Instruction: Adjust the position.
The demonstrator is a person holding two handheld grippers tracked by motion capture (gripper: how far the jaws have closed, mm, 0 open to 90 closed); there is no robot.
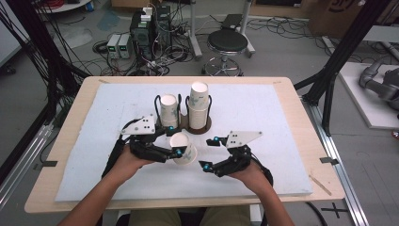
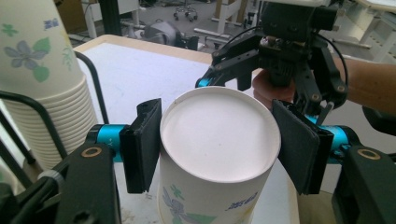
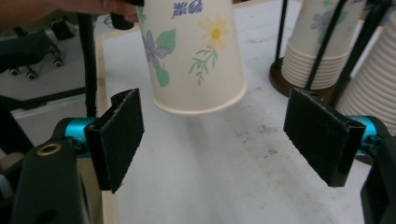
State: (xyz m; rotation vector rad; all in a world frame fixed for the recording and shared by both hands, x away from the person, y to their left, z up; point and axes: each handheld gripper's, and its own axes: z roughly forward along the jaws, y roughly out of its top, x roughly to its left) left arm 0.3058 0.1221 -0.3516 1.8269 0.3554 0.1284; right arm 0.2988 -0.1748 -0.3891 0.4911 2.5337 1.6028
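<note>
Floral paper cup [image 1: 182, 149], inverted, clamped by the left gripper [image 1: 175, 141] above the white mat [image 1: 263, 113] near its front edge; its rim is hidden. Right gripper [image 1: 210, 152] spread wide, empty. Cup stacks [image 1: 198, 101] behind; stool [image 1: 227, 43] beyond the table.

a lab: power supplies [image 1: 120, 45], tangled cables [image 1: 160, 63], a stool [image 1: 227, 44] on concrete floor.
</note>
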